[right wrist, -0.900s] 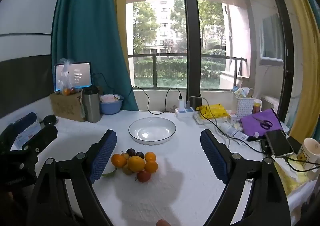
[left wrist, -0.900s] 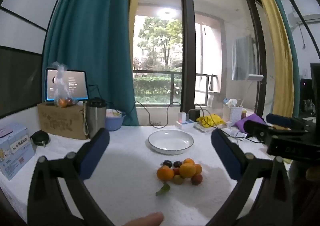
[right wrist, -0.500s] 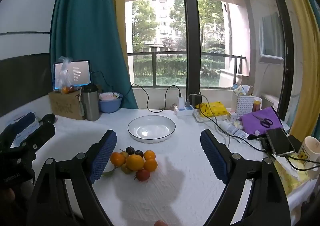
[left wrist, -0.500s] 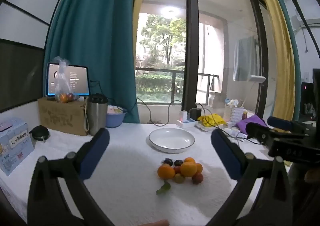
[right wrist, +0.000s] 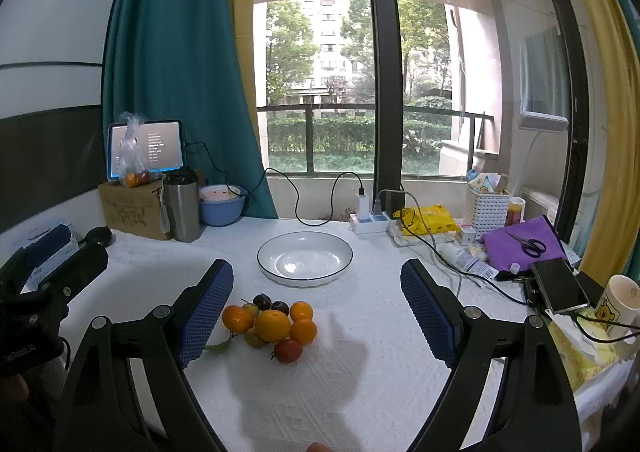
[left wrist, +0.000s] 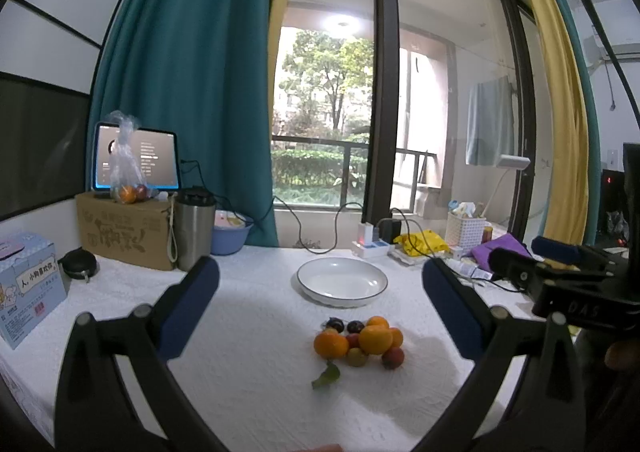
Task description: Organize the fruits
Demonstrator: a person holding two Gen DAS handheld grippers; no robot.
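Plainly, both tongs, left tongs (left wrist: 320,300) and right tongs (right wrist: 316,304), are spread wide, nothing gripped.
Scissors (right wrist: 528,243) and a mug (right wrist: 618,298) are shown only rightward; fruits (right wrist: 270,324) are untouched on the desk (right wrist: 360,372).

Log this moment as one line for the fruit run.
stage: pre-grasp | left gripper: jaws open, empty | right gripper: jaws open, empty | fruit pile: on tablecloth, untouched | white plate: empty, behind pile
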